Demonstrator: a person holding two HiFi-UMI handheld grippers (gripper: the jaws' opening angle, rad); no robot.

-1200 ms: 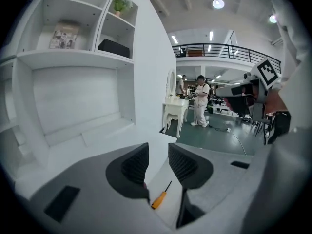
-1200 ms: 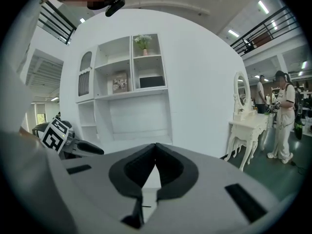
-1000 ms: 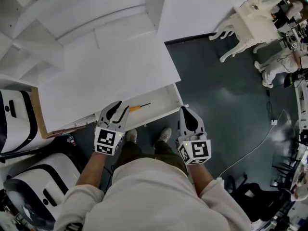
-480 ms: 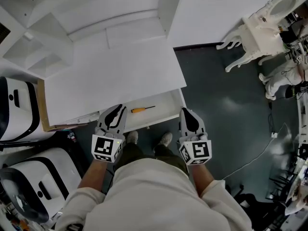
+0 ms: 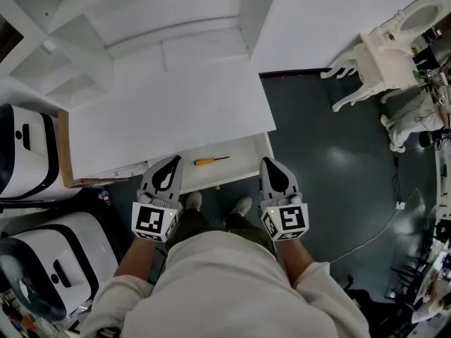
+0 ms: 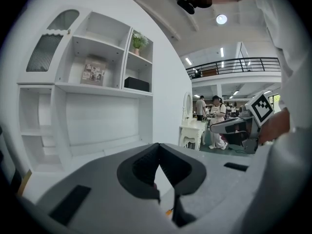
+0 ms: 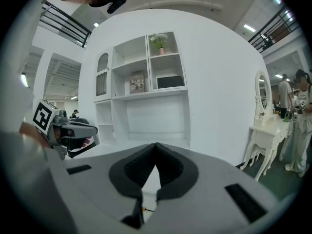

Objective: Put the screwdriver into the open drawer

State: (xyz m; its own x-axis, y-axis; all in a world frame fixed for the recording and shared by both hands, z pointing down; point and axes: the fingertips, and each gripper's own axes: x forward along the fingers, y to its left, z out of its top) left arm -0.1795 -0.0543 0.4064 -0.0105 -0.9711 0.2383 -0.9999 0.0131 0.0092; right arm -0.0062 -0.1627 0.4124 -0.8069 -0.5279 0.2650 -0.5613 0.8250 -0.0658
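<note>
The screwdriver (image 5: 209, 160) lies flat on the floor of the open drawer (image 5: 246, 153), orange handle to the left and thin shaft pointing right. It sits roughly midway along the drawer, which juts out from under the white desk (image 5: 176, 104). The placing step therefore looks done, and the moment reads as the end of the release. The left tongs (image 5: 173, 160) have just been closing and their tips now meet with nothing between them. They hang over the drawer's left end, beside the handle but clear of it. The right tongs (image 5: 269, 162) are likewise closed and empty, near the drawer's right front corner and apart from the tool. In both gripper views the black pads meet at a point, with only a small orange glimpse of the tool low down beyond them. As the screwdriver rests wholly inside the drawer walls, little seems left of the task itself. The next move probably calls only for drawing both hands back and away without knocking the drawer front or dragging the tool. If the drawer were to be closed, which the task does not ask, a level push on its front edge would suit, since the loose tool could roll.
</note>
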